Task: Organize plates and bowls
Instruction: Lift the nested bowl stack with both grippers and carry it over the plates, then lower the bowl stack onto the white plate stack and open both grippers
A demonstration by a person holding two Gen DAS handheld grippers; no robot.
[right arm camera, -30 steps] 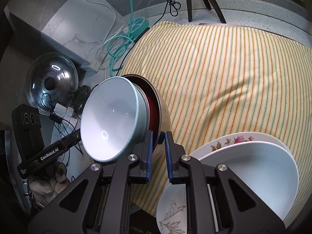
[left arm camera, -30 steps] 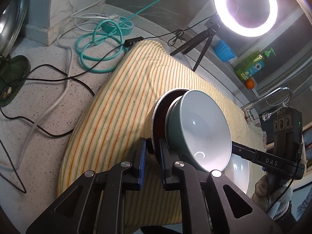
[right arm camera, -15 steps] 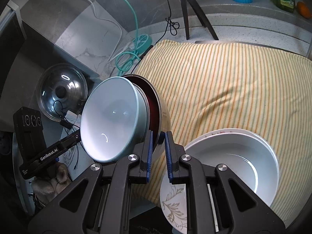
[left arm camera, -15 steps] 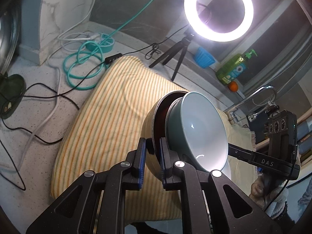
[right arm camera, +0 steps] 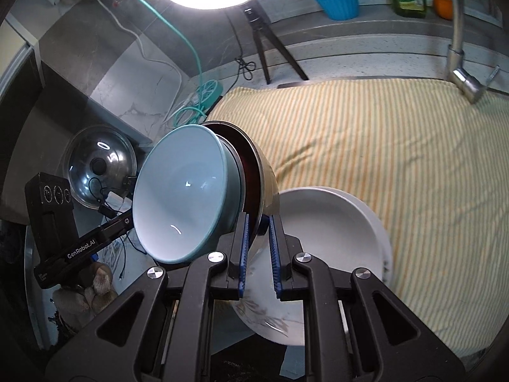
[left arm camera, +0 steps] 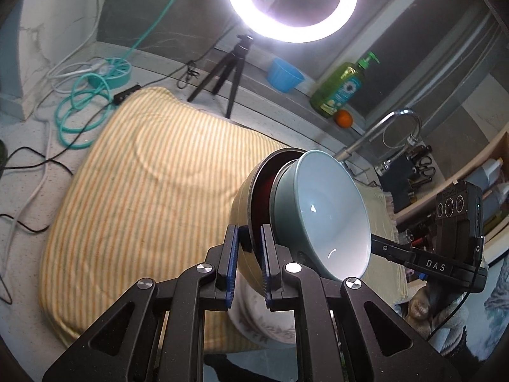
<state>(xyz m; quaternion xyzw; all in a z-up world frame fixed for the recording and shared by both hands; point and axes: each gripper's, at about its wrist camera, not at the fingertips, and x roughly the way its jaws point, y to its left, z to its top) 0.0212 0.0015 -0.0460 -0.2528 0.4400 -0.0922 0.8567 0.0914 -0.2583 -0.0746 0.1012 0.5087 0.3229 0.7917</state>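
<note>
A pale teal bowl (left arm camera: 324,210) (right arm camera: 181,197) sits nested in a beige bowl with a dark red inside (left arm camera: 243,200) (right arm camera: 266,178). The pair hangs tilted in the air above the striped towel (left arm camera: 143,191) (right arm camera: 397,159). My left gripper (left arm camera: 249,238) is shut on the beige bowl's rim. My right gripper (right arm camera: 258,226) is shut on the same rim from the opposite side. Beneath them, at the towel's near edge, a white bowl (right arm camera: 334,238) rests on a plate with a leaf pattern (right arm camera: 264,318) (left arm camera: 264,328).
A ring light on a tripod (left arm camera: 229,70) stands behind the towel, with a blue cup (left arm camera: 284,74), a green soap bottle (left arm camera: 343,89) and an orange (left arm camera: 343,117) on the ledge. A faucet (right arm camera: 461,73) is at the right. Teal cable coils (left arm camera: 82,117) and a steel pot lid (right arm camera: 98,165) lie left.
Both grippers have risen with the nested bowls, and the towel now lies farther below. The white bowl and plate have slid further under the held bowls in the right wrist view.
</note>
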